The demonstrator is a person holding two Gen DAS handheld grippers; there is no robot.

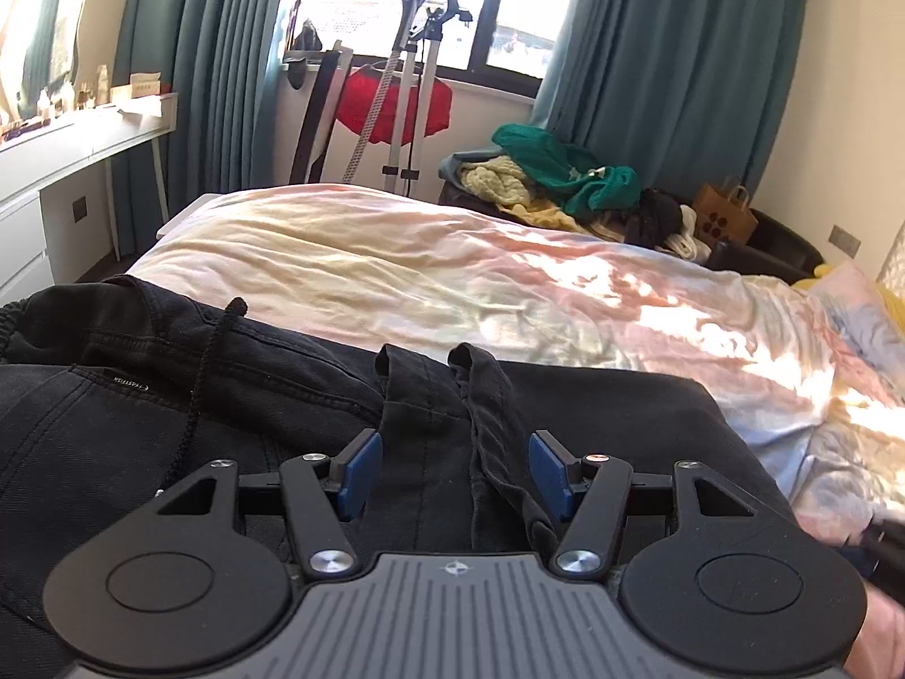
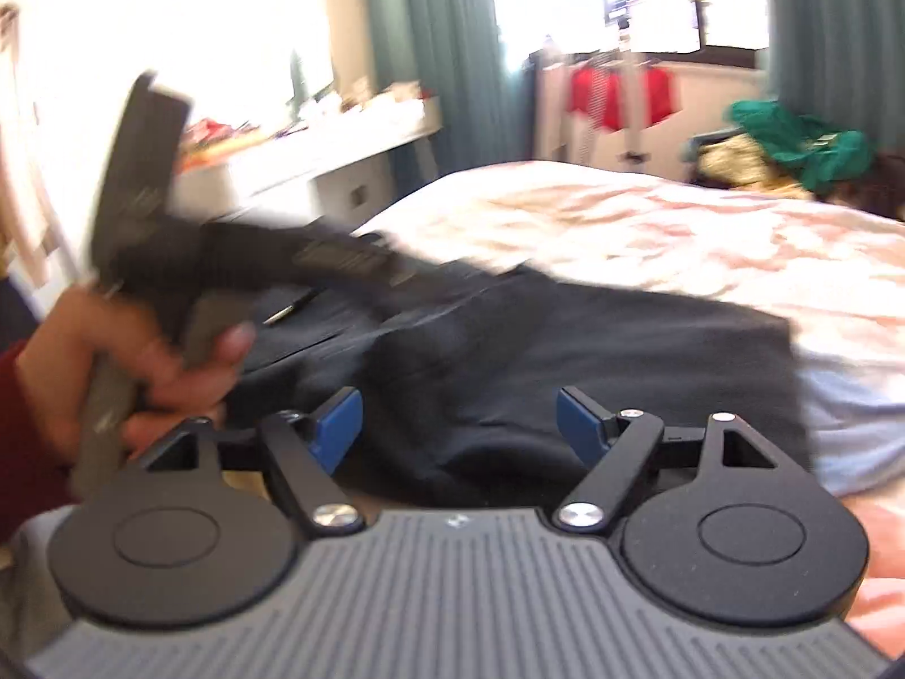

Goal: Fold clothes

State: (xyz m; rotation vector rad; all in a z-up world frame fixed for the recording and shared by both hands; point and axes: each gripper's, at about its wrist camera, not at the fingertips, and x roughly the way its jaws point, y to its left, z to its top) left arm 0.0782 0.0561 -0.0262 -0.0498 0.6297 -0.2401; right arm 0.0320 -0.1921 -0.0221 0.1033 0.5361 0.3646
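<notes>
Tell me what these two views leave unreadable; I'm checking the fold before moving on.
- Black trousers: near edge hidden under the left gripper body, left wrist view.
- Their small label: too small to read.
- Right wrist view: motion blur smears the hand and the garment's folds around the right gripper.

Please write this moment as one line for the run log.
garment: black trousers on bed | left gripper: open over trousers | right gripper: open, nothing between pads
</notes>
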